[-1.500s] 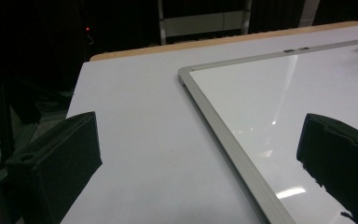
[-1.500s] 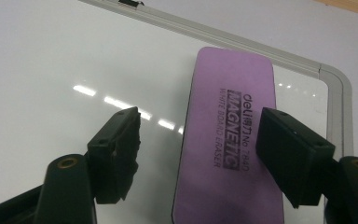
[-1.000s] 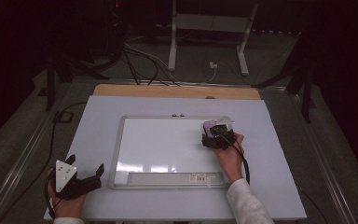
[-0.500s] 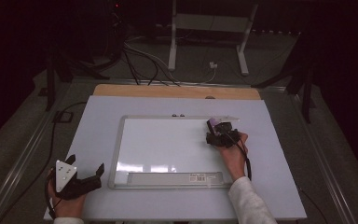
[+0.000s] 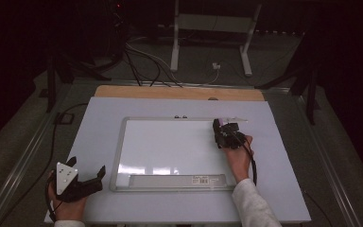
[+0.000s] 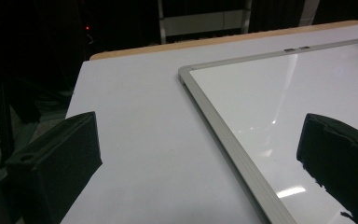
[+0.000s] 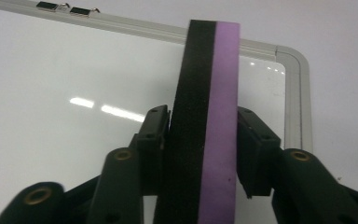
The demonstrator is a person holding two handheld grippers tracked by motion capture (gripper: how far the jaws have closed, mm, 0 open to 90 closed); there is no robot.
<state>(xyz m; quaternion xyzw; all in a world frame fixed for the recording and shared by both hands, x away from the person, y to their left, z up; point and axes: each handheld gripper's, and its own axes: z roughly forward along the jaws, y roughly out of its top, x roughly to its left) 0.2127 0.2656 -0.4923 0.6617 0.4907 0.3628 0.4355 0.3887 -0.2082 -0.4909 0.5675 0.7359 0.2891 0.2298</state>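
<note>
A framed whiteboard (image 5: 170,146) lies flat on the white table (image 5: 99,123). My right gripper (image 5: 220,131) is over the board's far right corner, shut on an eraser (image 5: 225,121) with a purple side and a black felt side. In the right gripper view the eraser (image 7: 207,116) stands on edge between the pads (image 7: 154,135) of my right gripper (image 7: 203,114), whose jaws have just been closing onto it. My left gripper (image 5: 86,166) rests open at the table's near left corner. In the left gripper view my left gripper (image 6: 196,135) spans the board's left frame (image 6: 223,126), with nothing between the jaws.
A grey tray strip with a barcode label (image 5: 177,180) runs along the board's near edge, and two small clips (image 5: 180,116) sit on its far edge. A wooden strip (image 5: 179,93) borders the table's far side. Cables (image 5: 142,61) and stand legs (image 5: 175,47) lie on the dark floor beyond.
The right gripper and the eraser have shifted slightly toward the board's far right corner. The left gripper has stayed where it was.
</note>
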